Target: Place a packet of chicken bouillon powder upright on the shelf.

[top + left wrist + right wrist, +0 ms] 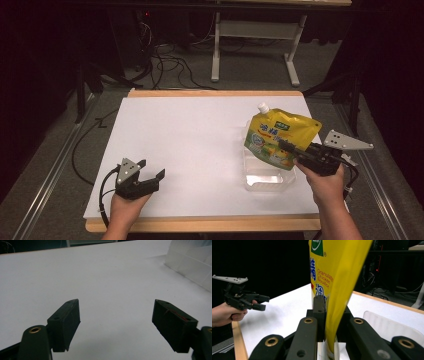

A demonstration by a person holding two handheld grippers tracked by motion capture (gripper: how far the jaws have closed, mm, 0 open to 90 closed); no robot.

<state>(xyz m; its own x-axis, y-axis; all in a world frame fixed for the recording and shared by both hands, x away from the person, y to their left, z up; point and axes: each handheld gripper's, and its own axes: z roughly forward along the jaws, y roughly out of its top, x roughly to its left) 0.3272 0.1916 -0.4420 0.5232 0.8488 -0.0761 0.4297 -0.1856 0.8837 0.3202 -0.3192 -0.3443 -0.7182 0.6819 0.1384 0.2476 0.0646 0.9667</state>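
Your left gripper [151, 169] rests at the table's [200, 145] near-left corner with its jaws spread wide and nothing between them, the bare white surface showing under them in the left gripper view. Near the right edge, your right gripper [287, 148] is clamped tight on the bottom of the yellow pouch [277, 137], which hangs tilted in the air with its white cap [262, 107] toward the far side. Directly below the pouch stands the clear plastic container [265, 179], toward the near-right corner.
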